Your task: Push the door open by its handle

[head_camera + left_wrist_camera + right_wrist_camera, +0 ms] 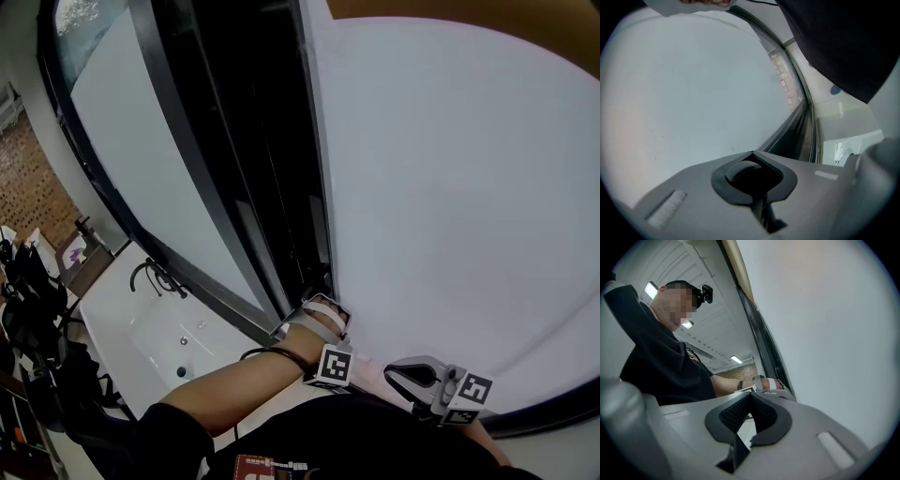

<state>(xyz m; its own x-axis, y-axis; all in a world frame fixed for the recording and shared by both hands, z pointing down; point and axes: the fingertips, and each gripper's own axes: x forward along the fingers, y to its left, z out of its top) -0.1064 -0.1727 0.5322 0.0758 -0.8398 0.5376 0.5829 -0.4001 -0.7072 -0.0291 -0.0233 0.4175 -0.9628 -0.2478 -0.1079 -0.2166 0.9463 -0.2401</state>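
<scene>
The door is a wide frosted white panel [450, 187] in a black frame [281, 187]; it fills most of the left gripper view [693, 93] and the right gripper view [825, 324]. No handle shows clearly; only a small dark fitting [780, 373] sits on the door's edge. My left gripper [316, 298] is at that edge low down, its jaws shut and empty, the tip [752, 153] close against the white panel. My right gripper [392, 370] hangs lower right beside the panel, its jaws [750, 395] shut with nothing in them.
A second frosted pane [141, 122] stands left of the black frame. Below it is a white sink [164, 333] with a black faucet [150, 274]. Dark clutter [37, 309] and a brick wall [33, 187] are at far left. The person's dark shirt [656, 362] fills the right gripper view's left.
</scene>
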